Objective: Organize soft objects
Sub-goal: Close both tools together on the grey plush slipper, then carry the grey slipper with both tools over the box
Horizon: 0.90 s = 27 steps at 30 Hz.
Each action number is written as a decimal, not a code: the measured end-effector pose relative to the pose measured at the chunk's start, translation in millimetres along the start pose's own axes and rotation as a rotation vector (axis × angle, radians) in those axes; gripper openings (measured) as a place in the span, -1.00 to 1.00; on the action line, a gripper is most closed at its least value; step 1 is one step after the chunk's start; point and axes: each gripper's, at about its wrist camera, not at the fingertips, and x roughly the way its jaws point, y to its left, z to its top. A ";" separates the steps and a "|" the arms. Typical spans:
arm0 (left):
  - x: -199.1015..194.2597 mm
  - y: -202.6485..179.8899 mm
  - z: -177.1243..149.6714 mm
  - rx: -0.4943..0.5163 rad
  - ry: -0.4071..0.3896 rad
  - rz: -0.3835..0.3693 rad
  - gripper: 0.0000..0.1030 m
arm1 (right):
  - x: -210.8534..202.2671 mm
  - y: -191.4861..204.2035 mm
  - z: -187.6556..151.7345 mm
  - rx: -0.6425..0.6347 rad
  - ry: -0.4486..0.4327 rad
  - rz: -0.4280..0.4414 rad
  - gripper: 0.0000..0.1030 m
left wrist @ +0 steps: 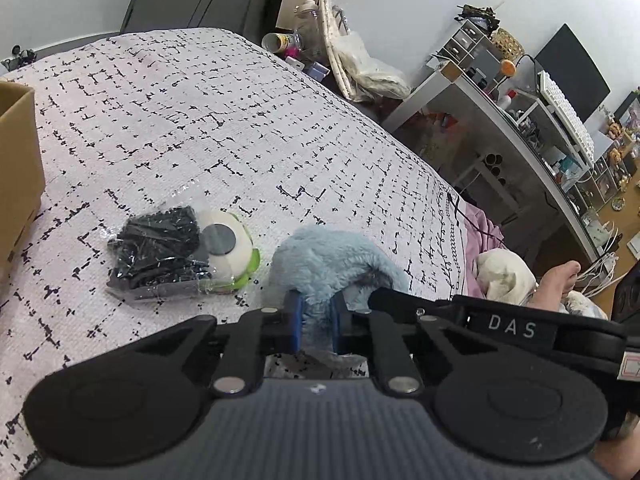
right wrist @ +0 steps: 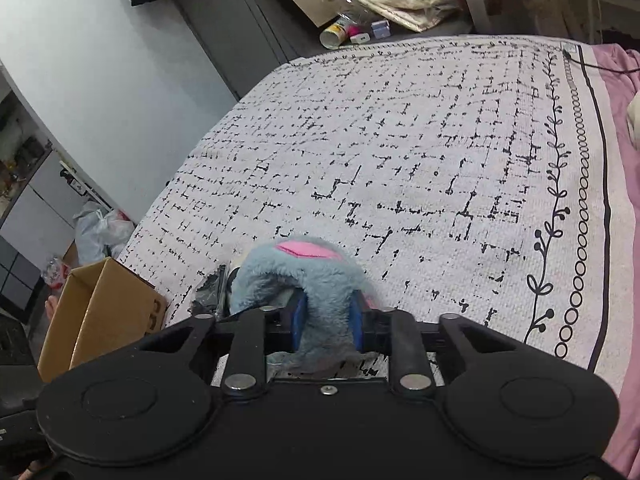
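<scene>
Plush blue toy [left wrist: 328, 260], fluffy with a pink patch on one flap, is the thing I'm handling; it hangs between both my tools just above the bed, close to the near edge of the cover. My left gripper [left wrist: 316, 324] has its blue pads pressed into a fold of the fur, and my right gripper [right wrist: 329, 322] pinches another fold the same way, so neither pair of fingers is spread.

Since the fur squashes, I judge the safest way to carry it is to keep both pinches firm and move the two tools together, so the fabric neither stretches nor slips out. The cardboard box [right wrist: 100, 312] sits open on my left side at the bed's edge and looks like the likely place for it; I would lift high enough to clear its wall before letting go.

Beneath is the bed cover [right wrist: 400, 140], white with a broken black grid and a looped vine border, over a pink sheet [right wrist: 624, 128]. A cluttered desk [left wrist: 500, 120] stands beyond the bed.

Just beside the toy lies a clear bag of black pieces [left wrist: 160, 252], touching a small white-and-green plush [left wrist: 232, 248].
</scene>
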 end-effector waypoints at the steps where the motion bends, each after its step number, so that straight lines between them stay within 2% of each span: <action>1: -1.8 -0.9 -0.2 0.006 0.001 0.001 -0.76 | -2.8 0.8 -0.7 0.001 -0.005 0.004 -0.68; 5: -11.7 -3.4 -0.2 0.024 0.010 0.001 -0.76 | -14.0 2.4 -7.2 0.037 -0.009 0.013 -0.70; 9: -25.2 -8.2 0.0 0.083 0.015 0.015 -0.76 | -26.6 14.5 -16.9 0.036 -0.021 0.015 -0.71; 11: -34.0 -6.3 1.2 0.075 0.019 0.011 -0.76 | -32.6 20.9 -19.8 0.030 -0.030 0.020 -0.71; 27: -105.3 -5.9 10.2 0.165 -0.012 -0.011 -0.76 | -78.4 68.8 -41.6 0.061 -0.115 0.061 -0.71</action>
